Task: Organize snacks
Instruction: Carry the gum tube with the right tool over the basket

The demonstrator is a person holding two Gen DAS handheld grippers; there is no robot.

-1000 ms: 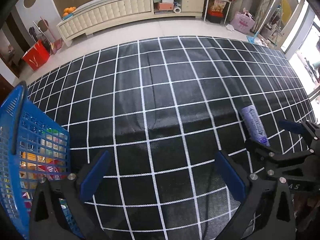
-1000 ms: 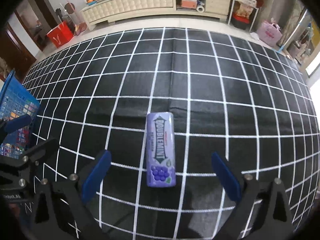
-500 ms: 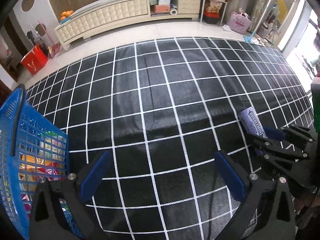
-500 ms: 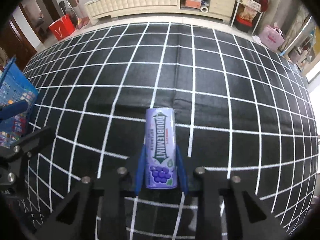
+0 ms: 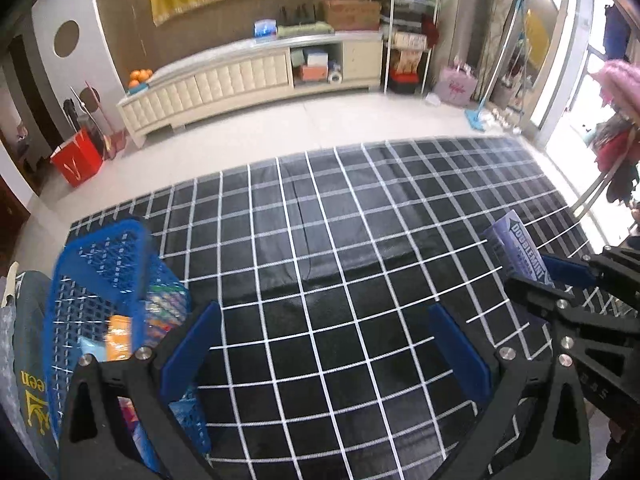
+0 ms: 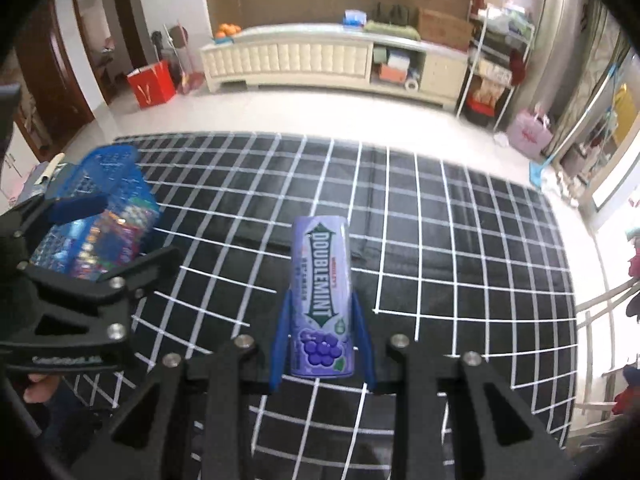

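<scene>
Checked mat (image 6: 460,240), purple Doublemint pack (image 6: 322,292)

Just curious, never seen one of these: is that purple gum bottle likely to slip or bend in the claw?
Probably not bend: the gum bottle keeps its straight shape with the right claw shut on its lower end. Its glossy wrap looks smooth, so it might slide a little. Held low, its long top could tilt if bumped. It is likely light.
</scene>
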